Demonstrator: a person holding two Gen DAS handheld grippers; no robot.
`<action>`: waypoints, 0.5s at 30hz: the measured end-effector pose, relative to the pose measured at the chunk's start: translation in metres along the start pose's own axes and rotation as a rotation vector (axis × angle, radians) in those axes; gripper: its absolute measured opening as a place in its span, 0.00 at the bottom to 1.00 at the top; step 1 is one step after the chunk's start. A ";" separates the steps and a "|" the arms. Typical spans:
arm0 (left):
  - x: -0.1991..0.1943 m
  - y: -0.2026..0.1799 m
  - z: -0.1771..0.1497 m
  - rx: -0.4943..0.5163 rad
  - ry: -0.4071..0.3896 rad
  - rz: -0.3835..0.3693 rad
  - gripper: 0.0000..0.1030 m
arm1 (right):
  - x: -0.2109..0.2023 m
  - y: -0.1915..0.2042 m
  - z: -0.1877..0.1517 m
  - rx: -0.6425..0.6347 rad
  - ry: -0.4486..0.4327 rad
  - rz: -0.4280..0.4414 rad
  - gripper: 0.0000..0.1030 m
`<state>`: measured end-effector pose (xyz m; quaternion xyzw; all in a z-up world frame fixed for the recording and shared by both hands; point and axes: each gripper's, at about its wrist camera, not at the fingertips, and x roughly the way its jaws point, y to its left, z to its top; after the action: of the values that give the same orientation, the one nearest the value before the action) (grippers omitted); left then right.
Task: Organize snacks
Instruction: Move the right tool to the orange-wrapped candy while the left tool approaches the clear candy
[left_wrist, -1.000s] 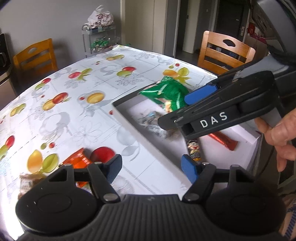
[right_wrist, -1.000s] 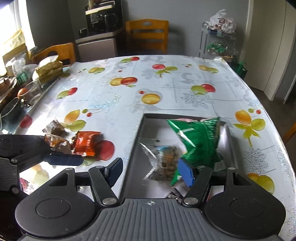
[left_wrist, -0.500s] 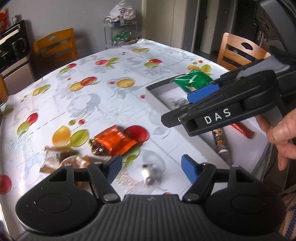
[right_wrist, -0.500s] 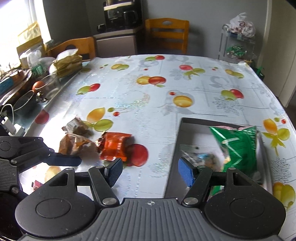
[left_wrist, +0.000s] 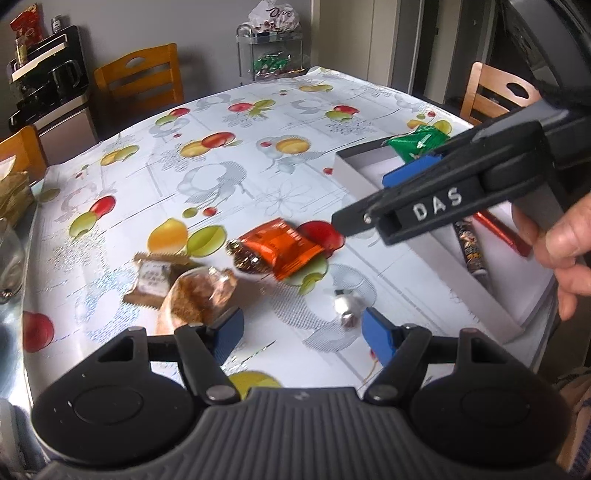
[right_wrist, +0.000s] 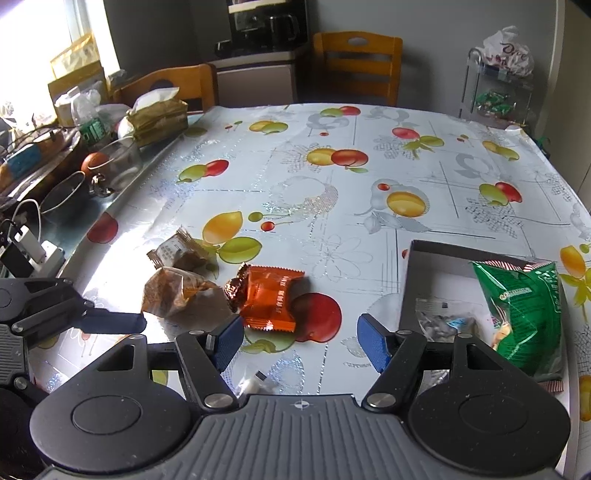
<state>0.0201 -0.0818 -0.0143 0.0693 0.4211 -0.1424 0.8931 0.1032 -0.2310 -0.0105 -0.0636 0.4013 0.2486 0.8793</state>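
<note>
An orange snack packet (right_wrist: 271, 297) lies on the fruit-print tablecloth, also in the left wrist view (left_wrist: 280, 247). Left of it lie a clear bag of brown crumbs (right_wrist: 171, 291) and a small brown wrapped biscuit (right_wrist: 175, 253). A small silver candy (left_wrist: 345, 304) lies just ahead of my left gripper (left_wrist: 301, 332), which is open and empty. My right gripper (right_wrist: 299, 341) is open and empty, just short of the orange packet. A grey box (right_wrist: 436, 249) at right holds a green bag (right_wrist: 524, 310) and a clear packet (right_wrist: 447, 319).
Two stick snacks (left_wrist: 471, 251) lie in the box near its front. Clutter, a glass bowl (right_wrist: 118, 162) and cables sit along the table's left edge. Wooden chairs (right_wrist: 356, 68) stand around the table. A wire rack (right_wrist: 498, 92) stands at the back right.
Both grippers have swung left, away from the box and toward the loose snacks on the cloth. Both have stayed open and empty.
</note>
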 end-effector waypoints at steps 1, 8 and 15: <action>-0.001 0.002 -0.002 -0.002 0.003 0.005 0.69 | 0.001 0.001 0.001 -0.002 -0.001 0.002 0.67; -0.007 0.018 -0.017 -0.019 0.017 0.020 0.69 | 0.010 0.007 0.003 -0.008 0.013 0.019 0.68; -0.011 0.028 -0.036 -0.017 0.036 -0.004 0.69 | 0.013 0.014 0.006 -0.018 0.014 0.031 0.70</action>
<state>-0.0038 -0.0441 -0.0283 0.0634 0.4385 -0.1394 0.8856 0.1079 -0.2122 -0.0143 -0.0672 0.4061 0.2652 0.8719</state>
